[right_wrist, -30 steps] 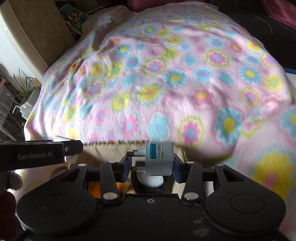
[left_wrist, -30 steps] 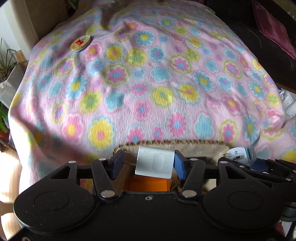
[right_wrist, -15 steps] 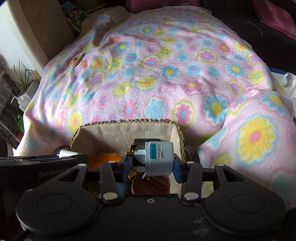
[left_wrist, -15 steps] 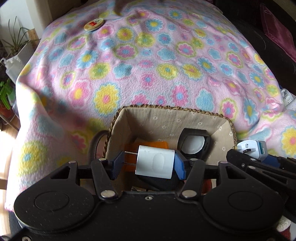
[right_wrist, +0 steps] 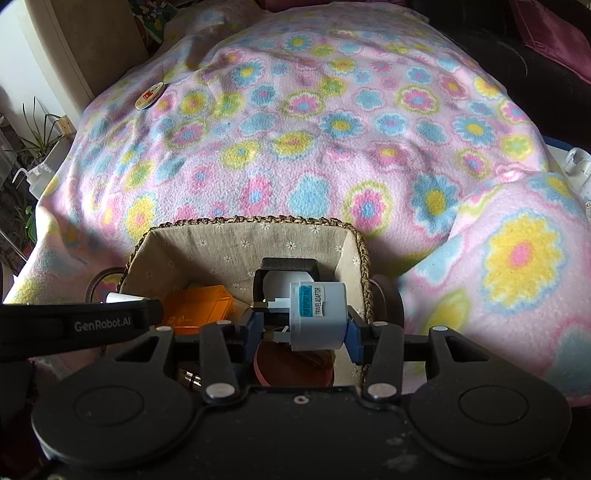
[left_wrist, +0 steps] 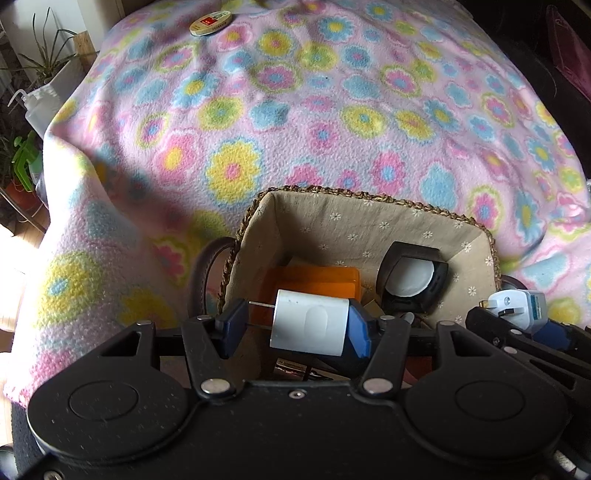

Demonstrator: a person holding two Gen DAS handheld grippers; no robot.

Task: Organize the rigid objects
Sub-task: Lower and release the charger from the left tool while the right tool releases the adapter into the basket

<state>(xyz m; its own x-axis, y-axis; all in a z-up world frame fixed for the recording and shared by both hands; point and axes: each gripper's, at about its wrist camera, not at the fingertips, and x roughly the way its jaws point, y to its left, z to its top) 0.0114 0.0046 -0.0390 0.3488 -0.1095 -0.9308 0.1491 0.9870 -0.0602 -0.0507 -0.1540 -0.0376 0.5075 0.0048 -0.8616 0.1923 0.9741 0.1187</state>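
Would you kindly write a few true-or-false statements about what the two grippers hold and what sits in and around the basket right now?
1. The left gripper holds a white charger. True.
2. The right gripper is open and holds nothing. False: it grips a travel adaptor.
3. An orange box lies inside the basket. True.
4. The round tin lies in the basket. False: it rests far off on the floral blanket.

"TRAVEL ADAPTOR" on adaptor [right_wrist: 317, 315]; "GenRobot.AI" on left gripper [right_wrist: 103, 325]
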